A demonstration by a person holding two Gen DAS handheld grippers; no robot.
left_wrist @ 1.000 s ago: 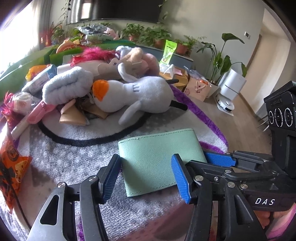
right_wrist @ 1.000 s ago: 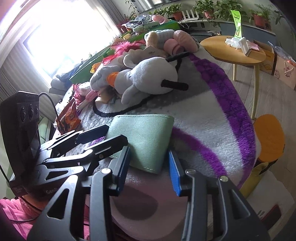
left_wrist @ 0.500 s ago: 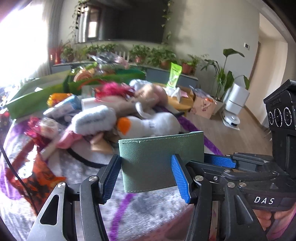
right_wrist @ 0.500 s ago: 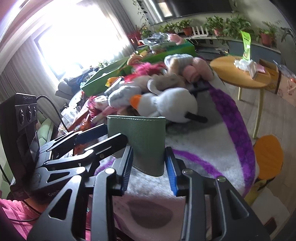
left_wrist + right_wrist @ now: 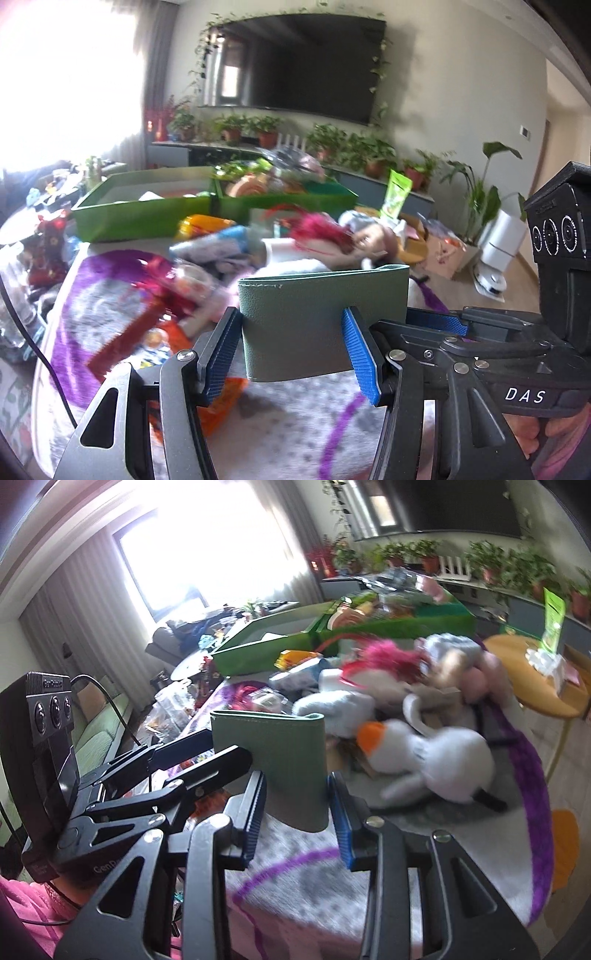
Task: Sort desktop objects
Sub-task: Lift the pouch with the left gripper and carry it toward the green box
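The green wallet [image 5: 321, 325] is standing up off the fuzzy blanket [image 5: 288, 424], hiding toys behind it. Both grippers are squeezing its smooth, leathery sides: the left gripper [image 5: 291, 350] and the right gripper [image 5: 295, 808]. Behind the wallet, the blurry pile is probably soft toys, with a white plush duck [image 5: 424, 760].

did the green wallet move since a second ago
Yes. The green wallet was lying flat on the blanket; now it is lifted clear and stands upright, held by both grippers, its top edge up in front of the toy pile.
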